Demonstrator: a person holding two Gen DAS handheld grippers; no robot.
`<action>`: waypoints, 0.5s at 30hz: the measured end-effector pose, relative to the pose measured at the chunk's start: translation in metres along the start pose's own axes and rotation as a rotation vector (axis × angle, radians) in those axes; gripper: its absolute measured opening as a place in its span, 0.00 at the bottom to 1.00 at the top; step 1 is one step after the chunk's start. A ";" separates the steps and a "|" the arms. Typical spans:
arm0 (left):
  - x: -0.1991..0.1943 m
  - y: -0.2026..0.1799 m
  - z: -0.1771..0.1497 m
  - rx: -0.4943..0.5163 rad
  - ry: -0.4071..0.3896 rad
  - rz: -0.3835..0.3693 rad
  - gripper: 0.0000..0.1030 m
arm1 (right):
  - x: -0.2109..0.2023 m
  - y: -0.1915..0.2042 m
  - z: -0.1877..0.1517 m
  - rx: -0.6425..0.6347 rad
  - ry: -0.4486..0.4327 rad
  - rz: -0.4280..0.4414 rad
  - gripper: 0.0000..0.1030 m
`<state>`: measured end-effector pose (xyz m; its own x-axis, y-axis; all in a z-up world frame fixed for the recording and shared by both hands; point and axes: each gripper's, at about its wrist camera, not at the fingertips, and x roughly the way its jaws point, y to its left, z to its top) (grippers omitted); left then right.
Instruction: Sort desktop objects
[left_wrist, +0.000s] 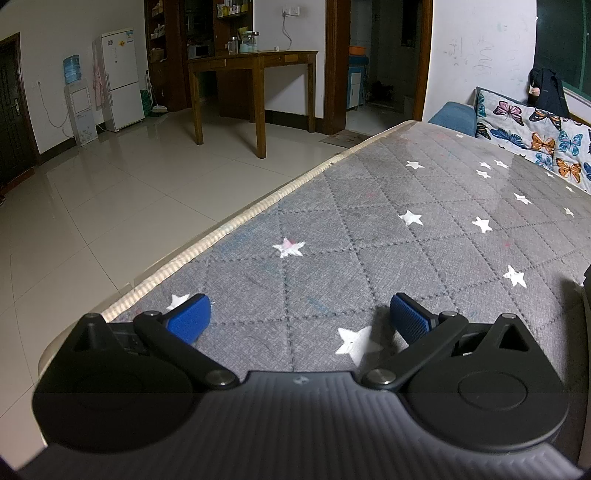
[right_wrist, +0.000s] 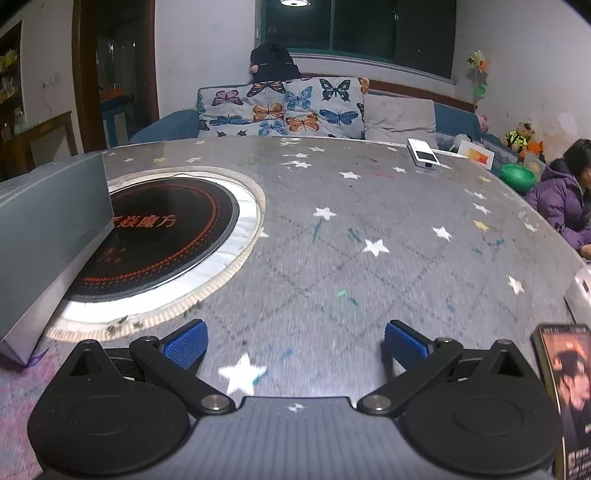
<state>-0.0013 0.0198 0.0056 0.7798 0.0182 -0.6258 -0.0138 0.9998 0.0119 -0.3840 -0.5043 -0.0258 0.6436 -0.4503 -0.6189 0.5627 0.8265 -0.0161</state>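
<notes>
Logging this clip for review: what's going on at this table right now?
Nothing is held yet. The left gripper and the right gripper both hang open above the star-patterned tablecloth. By the right gripper sit a grey box, partly over the round cooktop, and a card with a printed picture. A small white device lies at the far edge.

On the round black cooktop (right_wrist: 159, 236) set into the star-patterned table, at about ten o'clock from the right gripper's camera, orange Chinese characters run across the glass; the last three read 焱魔方, and the one before them is cut off by the grey box (right_wrist: 48, 236) standing on the plate's edge. Smaller orange marks lower on the glass are too small to read. The dark printed card (right_wrist: 565, 391) at four o'clock carries tiny white lettering, illegible. In the left wrist view, the stickers on the white fridge (left_wrist: 122, 77) at eleven o'clock are unreadable.
</notes>
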 end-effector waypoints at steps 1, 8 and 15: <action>0.000 0.001 0.000 0.000 0.000 0.000 1.00 | 0.003 0.001 0.003 -0.006 -0.001 0.000 1.00; 0.000 0.000 0.000 -0.002 0.000 -0.001 1.00 | 0.025 0.010 0.024 -0.039 -0.015 0.009 1.00; 0.000 -0.001 0.000 -0.001 0.000 -0.001 1.00 | 0.056 0.017 0.051 -0.071 -0.017 0.024 1.00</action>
<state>-0.0015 0.0189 0.0053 0.7798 0.0176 -0.6257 -0.0139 0.9998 0.0108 -0.3122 -0.5323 -0.0206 0.6656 -0.4350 -0.6064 0.5091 0.8588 -0.0572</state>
